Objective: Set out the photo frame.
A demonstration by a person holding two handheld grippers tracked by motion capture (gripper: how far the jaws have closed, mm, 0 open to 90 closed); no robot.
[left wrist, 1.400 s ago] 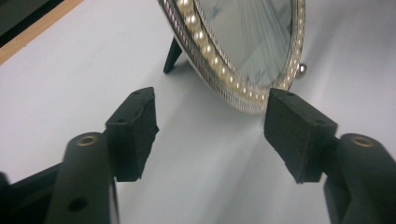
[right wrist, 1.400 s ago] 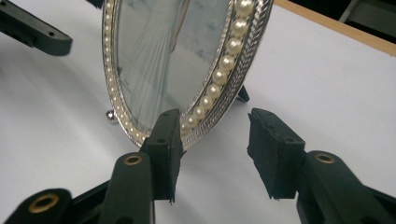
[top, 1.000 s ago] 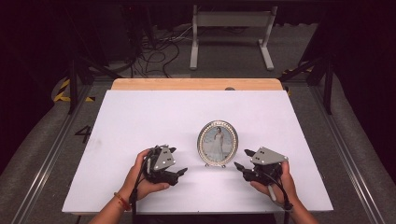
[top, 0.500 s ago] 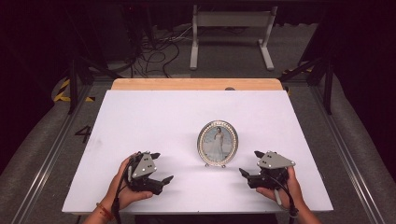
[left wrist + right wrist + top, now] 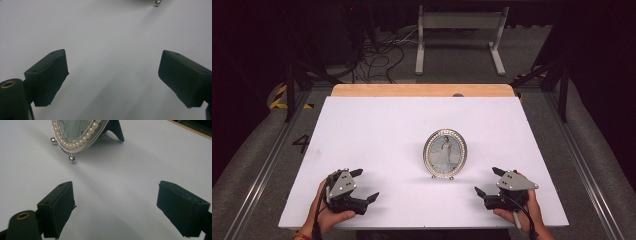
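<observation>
Oval picture frame [image 5: 445,154]: upright at mid-desk [image 5: 377,125], untouched. Left gripper [image 5: 363,186] and right gripper [image 5: 487,182]: near front edge, well apart from frame, jaws just spread wide, empty. Step judged: release finished. Next: likely withdrawal.

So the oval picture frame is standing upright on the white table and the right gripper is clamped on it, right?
Not quite. The oval picture frame does stand upright on the white table, but the right gripper is open and clear of it, as the high view shows.
</observation>
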